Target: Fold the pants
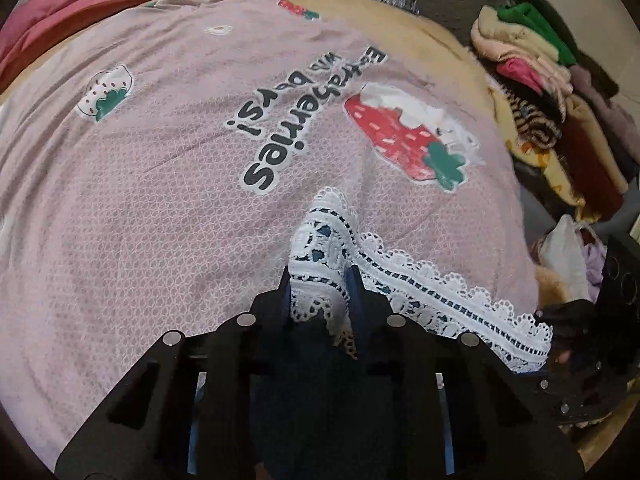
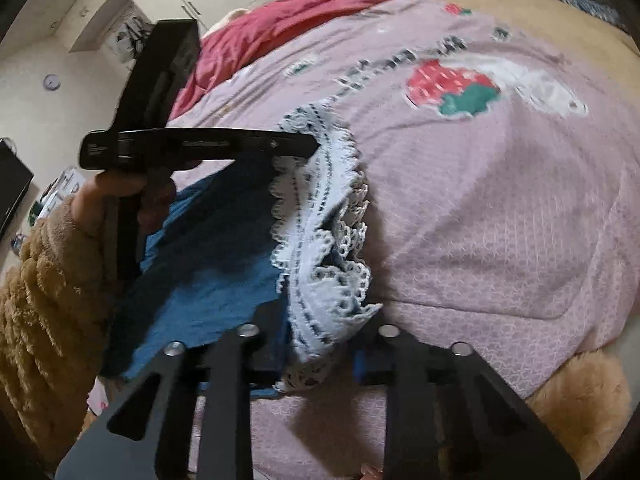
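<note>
My left tool (image 1: pixel 320 296) pinches the white lace hem (image 1: pixel 420 292) of the blue pants (image 2: pixel 208 248) — my right tool (image 2: pixel 320 344) grips the same hem further along. The pants lie on the pink strawberry blanket (image 1: pixel 160 200), below its lettering, with folded clothes (image 1: pixel 532 80) stacked beyond the blanket's edge.

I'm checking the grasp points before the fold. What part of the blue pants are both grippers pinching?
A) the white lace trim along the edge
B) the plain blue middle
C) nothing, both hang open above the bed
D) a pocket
A: the left gripper and the right gripper each have the white lace trim of the blue pants bunched between their shut fingers.
</note>
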{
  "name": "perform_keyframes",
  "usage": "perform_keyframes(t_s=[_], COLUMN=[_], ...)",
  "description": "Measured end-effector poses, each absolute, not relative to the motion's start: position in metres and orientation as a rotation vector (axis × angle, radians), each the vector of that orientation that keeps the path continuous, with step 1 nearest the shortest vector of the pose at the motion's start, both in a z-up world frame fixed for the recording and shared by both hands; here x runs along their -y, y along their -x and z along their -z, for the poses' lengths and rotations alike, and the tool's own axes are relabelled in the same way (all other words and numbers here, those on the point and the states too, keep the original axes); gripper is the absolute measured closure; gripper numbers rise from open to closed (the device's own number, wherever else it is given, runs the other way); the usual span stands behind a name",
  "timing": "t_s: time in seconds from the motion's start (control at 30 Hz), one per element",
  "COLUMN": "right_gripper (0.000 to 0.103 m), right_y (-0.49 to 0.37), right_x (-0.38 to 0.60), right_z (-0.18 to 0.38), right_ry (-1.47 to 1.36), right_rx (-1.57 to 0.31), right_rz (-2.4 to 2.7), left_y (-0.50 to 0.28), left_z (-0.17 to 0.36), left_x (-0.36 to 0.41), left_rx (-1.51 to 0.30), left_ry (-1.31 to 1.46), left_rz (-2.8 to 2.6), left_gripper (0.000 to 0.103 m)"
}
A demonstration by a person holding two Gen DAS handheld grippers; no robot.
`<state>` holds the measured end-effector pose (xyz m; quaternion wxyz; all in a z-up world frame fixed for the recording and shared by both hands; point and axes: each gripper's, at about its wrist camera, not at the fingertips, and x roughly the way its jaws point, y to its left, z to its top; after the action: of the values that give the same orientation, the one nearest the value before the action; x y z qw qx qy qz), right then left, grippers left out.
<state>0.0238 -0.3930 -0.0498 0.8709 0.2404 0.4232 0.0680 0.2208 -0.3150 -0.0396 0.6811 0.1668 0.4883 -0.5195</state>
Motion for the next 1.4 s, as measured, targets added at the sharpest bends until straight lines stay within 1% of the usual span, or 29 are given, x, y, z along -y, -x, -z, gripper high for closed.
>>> perform_keyframes(t_s=[0.07, 0.23, 0.43, 0.6, 0.7, 0.77, 0.87, 0.9, 0.97, 1.03, 1.1, 1.13, 1.17, 1.23, 1.3, 1.4], right_gripper=[0.085, 0.085, 0.085, 0.085, 0.085, 0.085, 0.085, 0.085, 0.083, 0.079, 0.069, 0.059, 0.055, 0.042, 0.042, 0.043], right_y=[-0.022, -0.02, -0.021, -0.026, -0.029, -0.035, -0.045, -0.046, -0.044, -0.037, -0.032, -0.029, -0.026, -0.019, -0.016, -0.019], right_x=[0.391, 0.372, 0.33, 0.276, 0.237, 0.212, 0.178, 0.17, 0.151, 0.131, 0.113, 0.103, 0.096, 0.089, 0.09, 0.114], right_z=[0.043, 0.014, -0.024, -0.041, -0.041, -0.032, -0.007, -0.002, 0.008, 0.014, 0.019, 0.021, 0.024, 0.025, 0.02, -0.001], right_ry=[-0.5, -0.434, -0.34, -0.259, -0.193, -0.148, -0.094, -0.077, -0.012, 0.088, 0.197, 0.245, 0.277, 0.306, 0.303, 0.208], right_rx=[-0.857, -0.794, -0.738, -0.712, -0.728, -0.751, -0.826, -0.842, -0.866, -0.861, -0.843, -0.832, -0.827, -0.813, -0.803, -0.792], right_rz=[-0.159, -0.205, -0.295, -0.419, -0.489, -0.517, -0.553, -0.555, -0.559, -0.551, -0.554, -0.56, -0.569, -0.592, -0.618, -0.677], left_y=[-0.221, -0.221, -0.217, -0.202, -0.197, -0.198, -0.205, -0.206, -0.207, -0.204, -0.198, -0.195, -0.194, -0.193, -0.191, -0.191], left_z=[0.036, 0.019, -0.016, -0.034, -0.029, -0.02, -0.006, -0.005, -0.001, 0.0, 0.002, 0.004, 0.006, 0.011, 0.016, 0.021], left_x=[0.308, 0.278, 0.207, 0.142, 0.109, 0.09, 0.055, 0.044, 0.018, -0.005, -0.024, -0.031, -0.035, -0.038, -0.036, -0.033], left_rx=[-1.088, -1.042, -0.938, -0.868, -0.861, -0.879, -0.918, -0.922, -0.924, -0.908, -0.906, -0.912, -0.918, -0.944, -0.973, -0.998], left_ry=[-0.349, -0.21, -0.055, 0.013, 0.032, 0.066, 0.199, 0.246, 0.36, 0.427, 0.465, 0.482, 0.49, 0.487, 0.461, 0.441], left_rz=[1.176, 1.206, 1.184, 1.104, 1.02, 0.946, 0.844, 0.831, 0.781, 0.752, 0.724, 0.719, 0.722, 0.716, 0.705, 0.707], left_gripper=[0.088, 0.089, 0.089, 0.089, 0.085, 0.077, 0.075, 0.072, 0.062, 0.057, 0.054, 0.05, 0.045, 0.044, 0.044, 0.043])
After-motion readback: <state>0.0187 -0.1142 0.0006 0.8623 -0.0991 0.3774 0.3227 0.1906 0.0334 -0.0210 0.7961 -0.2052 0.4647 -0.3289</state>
